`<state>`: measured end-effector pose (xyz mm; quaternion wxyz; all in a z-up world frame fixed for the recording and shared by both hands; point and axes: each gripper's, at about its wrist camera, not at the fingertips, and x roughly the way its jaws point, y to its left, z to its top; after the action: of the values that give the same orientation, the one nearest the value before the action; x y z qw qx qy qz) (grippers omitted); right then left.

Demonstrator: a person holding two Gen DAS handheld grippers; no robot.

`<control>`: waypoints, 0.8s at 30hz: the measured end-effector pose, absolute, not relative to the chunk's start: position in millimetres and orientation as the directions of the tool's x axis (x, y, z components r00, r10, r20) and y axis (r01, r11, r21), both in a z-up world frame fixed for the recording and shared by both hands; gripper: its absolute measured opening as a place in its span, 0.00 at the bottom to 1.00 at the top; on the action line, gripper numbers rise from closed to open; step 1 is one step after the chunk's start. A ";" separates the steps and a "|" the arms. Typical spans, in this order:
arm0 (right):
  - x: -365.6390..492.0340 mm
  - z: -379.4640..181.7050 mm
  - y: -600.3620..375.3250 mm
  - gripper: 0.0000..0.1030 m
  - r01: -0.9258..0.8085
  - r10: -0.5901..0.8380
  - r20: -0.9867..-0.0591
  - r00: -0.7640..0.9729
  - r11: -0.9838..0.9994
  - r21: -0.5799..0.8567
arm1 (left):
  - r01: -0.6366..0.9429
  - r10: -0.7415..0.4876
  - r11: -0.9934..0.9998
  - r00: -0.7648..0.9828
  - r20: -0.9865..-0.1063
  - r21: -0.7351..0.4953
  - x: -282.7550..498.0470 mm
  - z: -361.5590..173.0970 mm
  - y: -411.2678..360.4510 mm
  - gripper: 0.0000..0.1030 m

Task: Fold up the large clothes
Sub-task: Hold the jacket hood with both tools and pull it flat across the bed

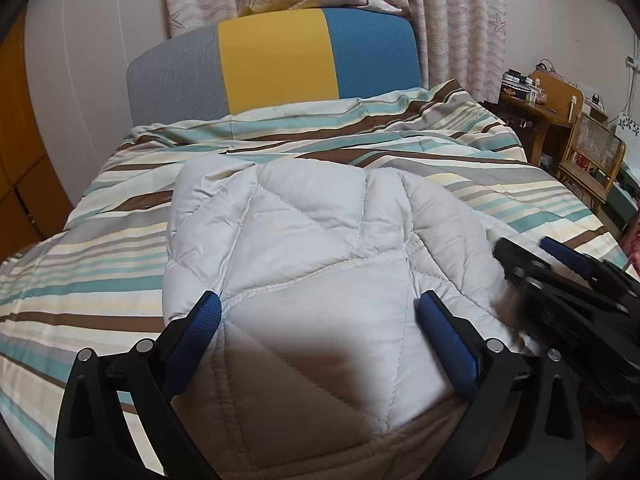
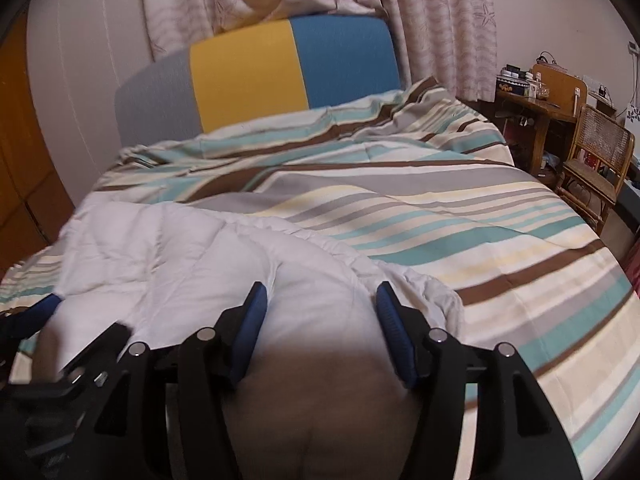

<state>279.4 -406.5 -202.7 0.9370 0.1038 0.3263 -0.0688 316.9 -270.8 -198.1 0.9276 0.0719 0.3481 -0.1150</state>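
Observation:
A white quilted puffer jacket [image 1: 316, 248] lies bunched on the striped bed cover, near the foot of the bed. It also shows in the right wrist view [image 2: 192, 264]. My left gripper [image 1: 318, 306] is open, its blue pads wide apart over the jacket's near part, with the fabric bulging between them. My right gripper [image 2: 320, 296] is open too, straddling the jacket's right end. The right gripper shows at the right edge of the left wrist view [image 1: 568, 276]. The left gripper shows at the left edge of the right wrist view [image 2: 44, 312].
The striped bed cover [image 1: 360, 148] spreads over the bed. A grey, yellow and blue headboard [image 1: 276, 60] stands at the far end, with curtains behind. A wooden desk [image 1: 536, 108] and a rattan chair [image 1: 592, 152] stand at the right. A wooden wardrobe [image 1: 20, 160] is at the left.

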 end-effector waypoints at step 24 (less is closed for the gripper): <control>242.9 -197.8 -404.1 0.66 0.221 -0.064 -0.625 0.778 0.959 0.176 | 0.303 -0.231 0.953 0.730 -0.643 0.001 287.4 -192.9 -262.0 0.97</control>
<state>242.9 -404.1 -197.8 0.9350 0.1204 0.3246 -0.0763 287.4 -262.0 -192.9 0.9287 0.0529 0.3378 -0.1439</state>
